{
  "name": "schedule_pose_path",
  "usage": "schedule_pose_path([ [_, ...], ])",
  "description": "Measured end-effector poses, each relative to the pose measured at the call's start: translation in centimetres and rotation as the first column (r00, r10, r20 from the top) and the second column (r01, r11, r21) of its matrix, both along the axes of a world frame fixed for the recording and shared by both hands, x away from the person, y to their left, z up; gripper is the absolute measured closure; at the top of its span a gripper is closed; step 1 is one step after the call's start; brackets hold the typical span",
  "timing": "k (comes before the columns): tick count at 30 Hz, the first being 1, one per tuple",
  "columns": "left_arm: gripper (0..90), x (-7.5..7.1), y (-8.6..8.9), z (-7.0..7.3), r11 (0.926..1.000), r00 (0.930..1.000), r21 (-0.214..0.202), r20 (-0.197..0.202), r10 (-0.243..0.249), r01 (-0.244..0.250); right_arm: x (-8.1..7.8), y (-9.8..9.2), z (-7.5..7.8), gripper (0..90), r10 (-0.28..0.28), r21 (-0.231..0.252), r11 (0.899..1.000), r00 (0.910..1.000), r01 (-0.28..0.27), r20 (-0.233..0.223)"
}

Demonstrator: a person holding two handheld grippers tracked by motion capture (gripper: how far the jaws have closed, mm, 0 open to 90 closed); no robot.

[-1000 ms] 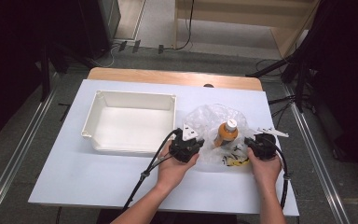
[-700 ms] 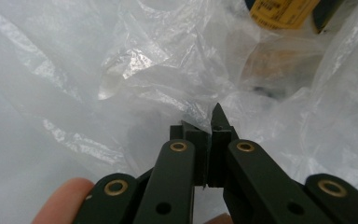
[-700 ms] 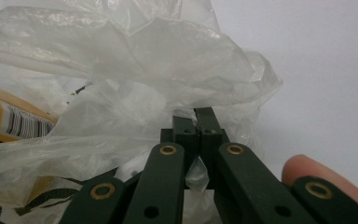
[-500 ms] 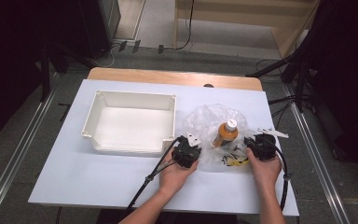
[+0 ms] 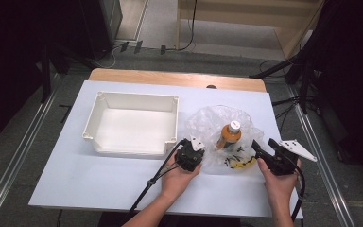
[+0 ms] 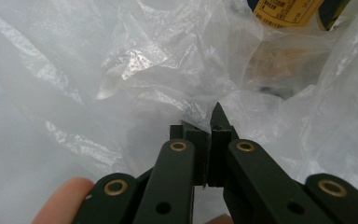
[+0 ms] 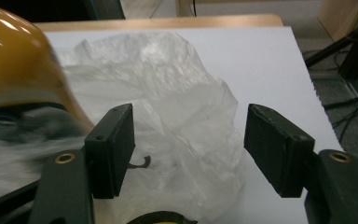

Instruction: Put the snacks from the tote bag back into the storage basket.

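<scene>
A crumpled clear plastic bag [image 5: 203, 124] lies on the white table right of centre. Inside it an orange bottle [image 5: 229, 136] with a white cap stands upright, and a yellow and black item [image 5: 240, 163] lies in front of the bottle. My left gripper [image 5: 197, 149] is at the bag's left edge, shut on the film; in the left gripper view its jaws [image 6: 209, 133] meet with the bag [image 6: 144, 70] bunched around their tips. My right gripper [image 5: 263, 147] is just off the bag's right side. Its jaws [image 7: 189, 144] have just been opening; no pad touches the bag [image 7: 177, 93] beyond them.
A white rectangular tray [image 5: 90, 124] stands to the left of the bag, close to my left gripper. The table's right edge [image 5: 283, 137] runs just beyond my right hand. A black cable [image 5: 156, 177] trails from the left gripper toward the front edge.
My right gripper has let go of the bag, opened, and moved right and up away from it. The left gripper sank slightly and stays shut at the bag's left edge.
</scene>
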State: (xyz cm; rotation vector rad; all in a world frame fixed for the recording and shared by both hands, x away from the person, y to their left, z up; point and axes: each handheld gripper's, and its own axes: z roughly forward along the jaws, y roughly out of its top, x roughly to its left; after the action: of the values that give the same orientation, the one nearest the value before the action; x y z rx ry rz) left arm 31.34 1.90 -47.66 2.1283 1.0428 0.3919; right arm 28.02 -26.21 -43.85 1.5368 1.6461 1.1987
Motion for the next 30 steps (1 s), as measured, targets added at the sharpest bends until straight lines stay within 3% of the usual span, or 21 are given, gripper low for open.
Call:
schedule_pose_path([
  [1,90.0,0.0,0.0,0.0,1.0000,1.0000,0.001,0.001,-0.001,0.001,-0.4,0.1,0.3,37.2,-0.002,-0.003,1.000,0.9999,0.002,0.015],
  [2,90.0,0.0,0.0,0.0,1.0000,1.0000,-0.001,0.000,0.000,0.000,-1.3,0.7,1.2,41.1,0.022,-0.009,1.000,0.9981,-0.021,0.057],
  [3,90.0,0.0,0.0,0.0,1.0000,1.0000,-0.001,0.000,0.000,0.000,-1.6,1.1,1.4,41.0,0.050,-0.002,0.999,0.9965,-0.050,0.067],
  [4,90.0,0.0,0.0,0.0,1.0000,1.0000,0.003,0.001,-0.002,0.002,-1.6,1.1,1.4,41.0,0.050,-0.002,0.999,0.9965,-0.050,0.067],
  [5,90.0,0.0,0.0,0.0,1.0000,1.0000,0.000,0.002,0.000,0.000,-1.7,1.5,1.6,39.7,0.083,0.009,0.996,0.9937,-0.084,0.076],
  [6,90.0,0.0,0.0,0.0,1.0000,1.0000,-0.001,0.001,0.000,0.000,-1.8,2.4,1.9,34.5,0.151,0.040,0.987,0.9861,-0.154,0.070],
  [8,90.0,0.0,0.0,0.0,1.0000,1.0000,-0.003,-0.001,0.000,0.000,-1.6,2.9,1.8,32.3,0.171,0.040,0.984,0.9828,-0.174,0.071],
  [13,90.0,0.0,0.0,0.0,1.0000,1.0000,-0.002,0.001,-0.002,0.002,-0.9,5.2,1.3,25.7,0.207,0.021,0.978,0.9777,-0.208,0.033],
  [18,90.0,-0.1,0.0,0.0,1.0000,1.0000,-0.001,0.003,-0.002,0.002,-0.1,5.7,0.9,22.0,0.230,0.033,0.973,0.9733,-0.229,-0.003],
  [22,90.0,-0.1,0.0,0.0,1.0000,1.0000,-0.004,0.000,-0.004,0.004,0.6,6.3,0.1,21.3,0.226,0.012,0.974,0.9729,-0.226,-0.048],
  [25,90.0,-0.1,0.1,0.0,1.0000,1.0000,-0.002,-0.001,-0.007,0.007,1.0,6.6,-0.5,26.8,0.213,0.000,0.977,0.9729,-0.214,-0.089],
  [26,90.0,-0.1,0.1,0.0,0.9999,1.0000,-0.006,-0.001,-0.009,0.009,1.0,6.6,-0.8,35.3,0.221,-0.007,0.975,0.9679,-0.223,-0.120],
  [27,90.0,0.0,0.1,0.0,0.9999,1.0000,-0.007,-0.002,-0.009,0.009,1.0,6.6,-0.8,35.3,0.221,-0.007,0.975,0.9679,-0.223,-0.120],
  [28,90.0,-0.1,0.1,0.0,0.9999,1.0000,-0.009,-0.003,-0.008,0.008,1.0,6.5,-1.2,45.8,0.231,-0.016,0.971,0.9602,-0.237,-0.157],
  [29,90.0,-0.1,0.1,0.0,0.9999,0.9999,-0.007,-0.005,-0.012,0.012,1.0,6.5,-1.2,45.8,0.231,-0.016,0.971,0.9602,-0.237,-0.157],
  [30,90.0,-0.1,0.1,0.0,0.9999,0.9999,-0.008,-0.005,-0.013,0.012,0.9,6.4,-1.6,51.6,0.242,-0.020,0.968,0.9512,-0.251,-0.191],
])
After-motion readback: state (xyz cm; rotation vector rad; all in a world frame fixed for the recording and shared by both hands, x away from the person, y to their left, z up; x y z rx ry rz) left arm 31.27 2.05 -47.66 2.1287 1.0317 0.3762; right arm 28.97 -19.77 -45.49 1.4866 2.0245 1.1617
